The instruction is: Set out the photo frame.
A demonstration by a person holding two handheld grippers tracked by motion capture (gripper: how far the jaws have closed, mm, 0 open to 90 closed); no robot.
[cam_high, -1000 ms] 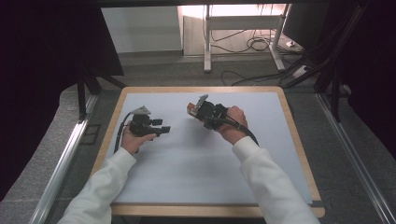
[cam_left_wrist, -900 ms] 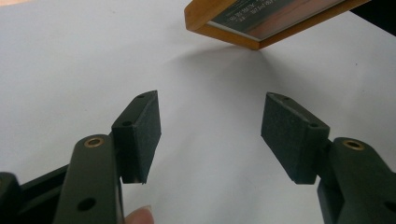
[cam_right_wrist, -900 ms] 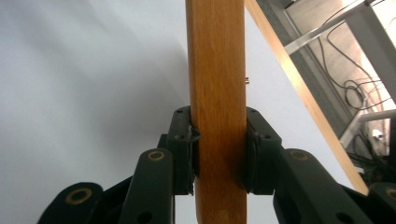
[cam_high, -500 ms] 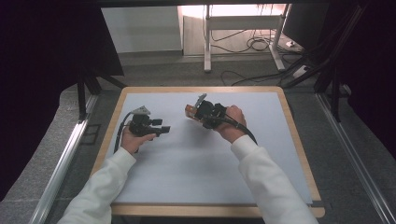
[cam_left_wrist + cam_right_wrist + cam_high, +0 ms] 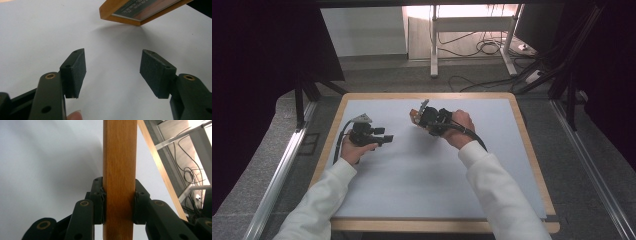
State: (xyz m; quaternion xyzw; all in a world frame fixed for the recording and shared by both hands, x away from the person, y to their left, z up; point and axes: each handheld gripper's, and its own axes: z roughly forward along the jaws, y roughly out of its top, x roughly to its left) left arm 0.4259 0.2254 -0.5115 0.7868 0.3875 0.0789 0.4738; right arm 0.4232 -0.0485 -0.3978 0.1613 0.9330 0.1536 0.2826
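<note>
A small wooden-framed plaque [image 5: 414, 115] is held above the white mat, and my right gripper [image 5: 422, 120] is shut on it. In the right gripper view its wooden edge [image 5: 120, 165] stands upright between the pads [image 5: 98, 205], which have just been closing tighter on it. My left gripper [image 5: 388, 138] rests at the mat's left, pointing toward the plaque, open with nothing between its jaws. In the left gripper view [image 5: 113, 67] the plaque [image 5: 140, 11] hangs ahead, showing a dark printed panel, apart from the pads [image 5: 77, 67].
The table [image 5: 427, 95] has a wooden rim around the white mat [image 5: 427, 180]. Beyond its far edge are grey floor, white desk legs [image 5: 432, 40] and cables [image 5: 484, 47]. Metal rails [image 5: 277, 175] run along both sides.
The right hand has shifted very slightly with the plaque in its grip. The left hand has stayed where it was.
</note>
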